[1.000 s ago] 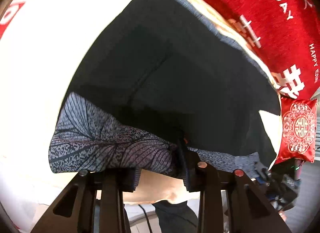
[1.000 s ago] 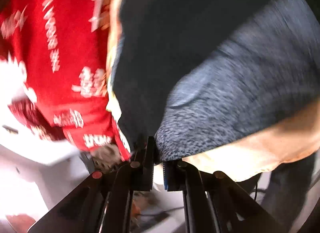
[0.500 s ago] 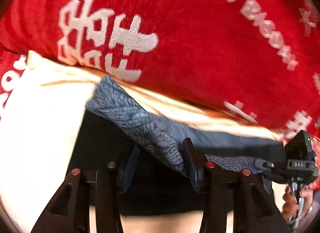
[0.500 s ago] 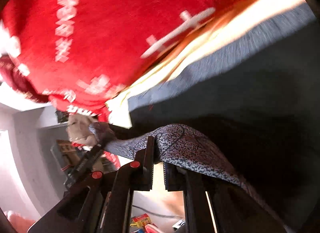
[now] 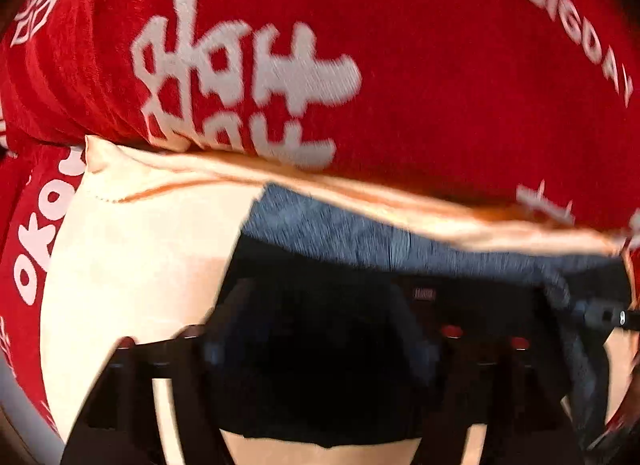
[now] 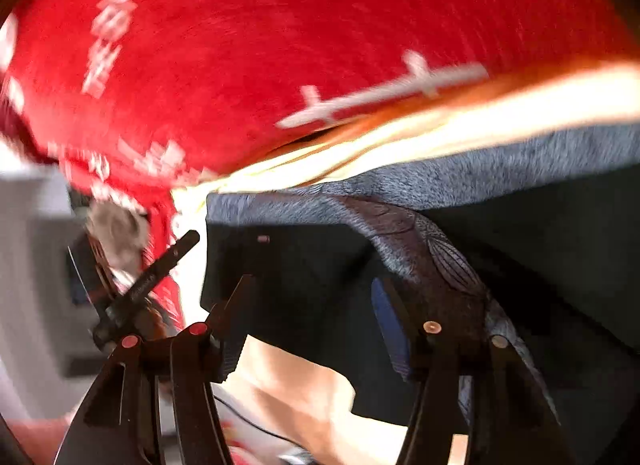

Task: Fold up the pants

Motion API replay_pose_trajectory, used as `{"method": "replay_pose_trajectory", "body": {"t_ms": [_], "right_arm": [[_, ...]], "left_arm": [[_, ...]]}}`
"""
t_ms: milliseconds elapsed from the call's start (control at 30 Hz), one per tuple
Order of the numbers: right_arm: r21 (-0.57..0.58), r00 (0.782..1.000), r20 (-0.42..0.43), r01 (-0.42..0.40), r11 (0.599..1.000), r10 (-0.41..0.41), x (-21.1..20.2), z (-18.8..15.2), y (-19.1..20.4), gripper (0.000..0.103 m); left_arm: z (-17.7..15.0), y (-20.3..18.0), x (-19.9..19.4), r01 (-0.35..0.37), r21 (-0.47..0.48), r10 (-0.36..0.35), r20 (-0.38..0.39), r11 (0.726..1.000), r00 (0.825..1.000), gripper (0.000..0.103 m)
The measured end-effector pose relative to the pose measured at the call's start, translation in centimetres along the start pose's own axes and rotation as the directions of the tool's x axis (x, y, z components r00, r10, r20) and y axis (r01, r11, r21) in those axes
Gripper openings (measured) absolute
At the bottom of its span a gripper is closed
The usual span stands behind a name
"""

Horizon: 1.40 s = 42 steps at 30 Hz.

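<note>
Right gripper (image 6: 316,305) wide open, both fingers spread far apart. Dark pants (image 6: 500,265) lying flat between and past the fingers, from 3 o'clock to 6 o'clock. A grey patterned strip of the pants draped over the right finger (image 6: 404,329). Pale sheet (image 6: 460,125) underneath. Big red blanket (image 6: 280,45) with white letters at 12 o'clock. Other gripper's black tip (image 6: 152,277) at 9 o'clock.

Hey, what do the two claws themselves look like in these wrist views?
Both are black, angular, two-fingered frames. The right claw has small red and copper-coloured round rivets at its joints and a bluish pad inside one finger. The left claw is blurred, showing red dots too. No sleeves visible.
</note>
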State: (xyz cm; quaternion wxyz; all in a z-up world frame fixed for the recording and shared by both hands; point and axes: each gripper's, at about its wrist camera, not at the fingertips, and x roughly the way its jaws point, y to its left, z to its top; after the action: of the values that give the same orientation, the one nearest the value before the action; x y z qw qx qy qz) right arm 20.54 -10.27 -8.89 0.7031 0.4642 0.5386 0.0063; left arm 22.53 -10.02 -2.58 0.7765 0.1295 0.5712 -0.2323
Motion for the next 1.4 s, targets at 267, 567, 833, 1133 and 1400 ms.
{"method": "replay_pose_trajectory", "body": {"t_ms": [267, 567, 833, 1133, 1400], "right_arm": [[0.015, 0.991, -0.011, 0.137, 0.99, -0.137, 2.0, 2.2, -2.8, 0.039], [0.101, 0.988, 0.152, -0.034, 0.994, 0.019, -10.8, -7.3, -7.9, 0.048], [0.443, 0.963, 0.206, 0.069, 0.894, -0.177, -17.9, -23.0, -18.6, 0.048], [0.7, 0.9, 0.254, 0.081, 0.71, -0.354, -19.0, -36.8, -25.1, 0.048], [0.702, 0.905, 0.328, -0.042, 0.711, -0.27, -17.5, -40.0, -27.5, 0.049]], "left_arm": [[-3.0, -2.1, 4.4, -0.135, 0.076, 0.143, -0.103, 0.988, 0.984, 0.071], [-7.2, -10.1, -1.5, 0.057, 0.215, -0.014, -0.196, 0.975, 0.981, 0.071], [-12.4, -22.0, -2.3, 0.362, 0.31, -0.248, -0.351, 0.879, 0.903, 0.071], [-15.0, -28.6, -0.8, 0.418, 0.414, -0.267, -0.373, 0.809, 0.888, 0.071], [-16.7, -32.0, -0.4, 0.461, 0.414, -0.293, -0.407, 0.785, 0.865, 0.071]]}}
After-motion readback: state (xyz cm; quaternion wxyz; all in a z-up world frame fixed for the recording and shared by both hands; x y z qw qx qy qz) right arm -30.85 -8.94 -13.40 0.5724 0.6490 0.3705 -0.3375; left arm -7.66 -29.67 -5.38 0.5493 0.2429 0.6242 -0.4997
